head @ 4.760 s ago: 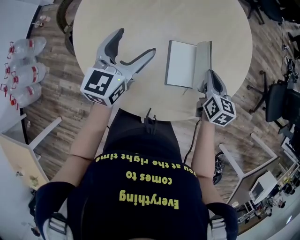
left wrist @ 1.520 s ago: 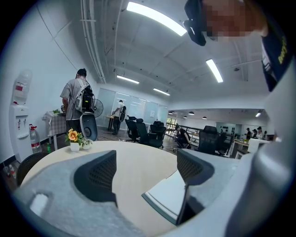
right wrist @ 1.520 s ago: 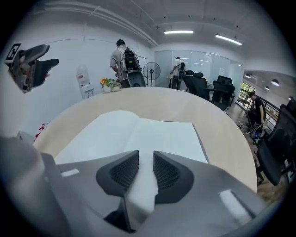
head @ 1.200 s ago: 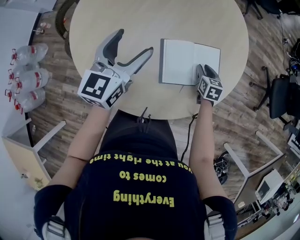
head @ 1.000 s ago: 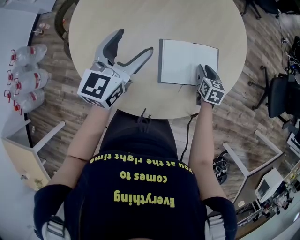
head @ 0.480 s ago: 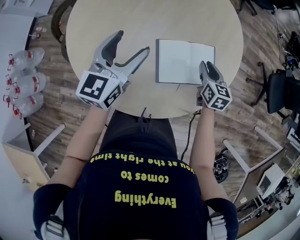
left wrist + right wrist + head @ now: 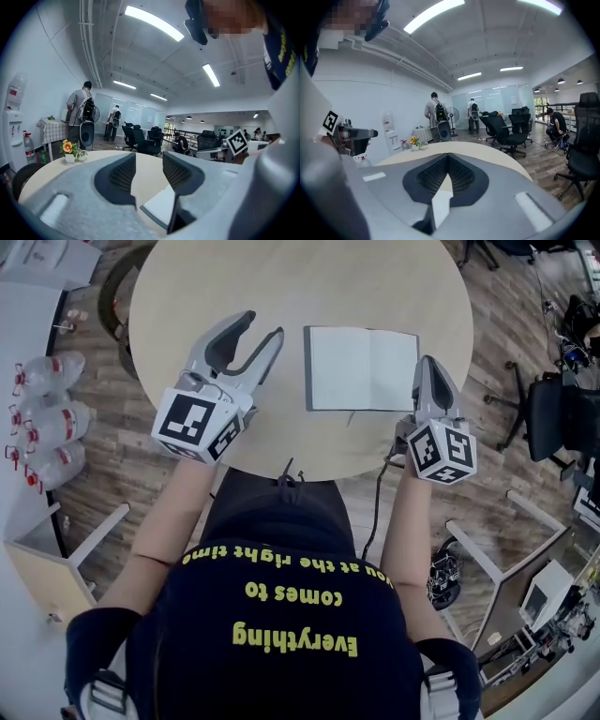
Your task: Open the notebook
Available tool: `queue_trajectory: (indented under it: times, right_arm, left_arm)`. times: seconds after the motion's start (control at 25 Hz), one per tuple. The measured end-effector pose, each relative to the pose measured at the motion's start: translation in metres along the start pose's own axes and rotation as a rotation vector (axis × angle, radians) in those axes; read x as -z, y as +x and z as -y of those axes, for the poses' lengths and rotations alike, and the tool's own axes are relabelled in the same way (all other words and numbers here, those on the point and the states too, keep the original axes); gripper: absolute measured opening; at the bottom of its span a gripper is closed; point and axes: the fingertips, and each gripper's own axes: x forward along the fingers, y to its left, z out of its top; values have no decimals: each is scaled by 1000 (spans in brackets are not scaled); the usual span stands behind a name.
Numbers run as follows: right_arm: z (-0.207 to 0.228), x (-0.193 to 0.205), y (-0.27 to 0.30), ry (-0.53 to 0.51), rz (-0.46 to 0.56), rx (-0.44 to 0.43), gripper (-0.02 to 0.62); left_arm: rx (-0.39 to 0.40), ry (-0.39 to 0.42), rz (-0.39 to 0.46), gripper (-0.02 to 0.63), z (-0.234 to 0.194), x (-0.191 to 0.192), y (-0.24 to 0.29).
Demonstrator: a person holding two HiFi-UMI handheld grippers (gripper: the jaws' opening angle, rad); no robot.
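Note:
The notebook [image 7: 361, 369] lies open and flat on the round table [image 7: 300, 287], blank white pages up. My right gripper [image 7: 429, 371] hangs above the notebook's right edge, jaws shut with nothing between them. In the right gripper view its pads [image 7: 448, 161] meet, and a sliver of white page shows below them. My left gripper [image 7: 260, 334] hovers left of the notebook and apart from it. Its jaws are closing, with a gap and nothing in it. In the left gripper view, the left gripper [image 7: 149, 165] has the notebook's near corner [image 7: 159, 209] just to its right.
A small pot of flowers [image 7: 69, 151] stands at the table's far edge. Water bottles [image 7: 42, 427] lie on the floor to the left and an office chair [image 7: 553, 418] stands to the right. People and chairs fill the room beyond [image 7: 79, 117].
My right gripper let the cover down, then lifted off the right page and closed. The left jaws have narrowed. The notebook went from half open to flat.

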Motion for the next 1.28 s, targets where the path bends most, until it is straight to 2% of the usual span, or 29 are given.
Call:
queue_trajectory:
  times: [0.2,0.32,0.4,0.56,0.84,1.28]
  right_arm:
    - [-18,-47,-16,-60,126,-15,12]
    - [-27,-66,-21,-86,164,-21,12]
    - [-30,-75,-24,-104,176,-8,12]
    - [-40,-87,-28,-149,195,10,12]
    - [-57,-101,-33,-155,241,-26,12]
    - [-71,-113,-44,-153,267,-48,12]
  left_arm:
    - [8,27,30,107,6,-15,-1]
    - [10,39,40,79,7,-24,-2]
    - [7,48,40,32,8,-29,-2]
    - [-8,61,63,20,6,-45,-10]
    - [-26,84,92,6,7,-62,-18]
    - [-43,87,119,3,12,-67,-27]
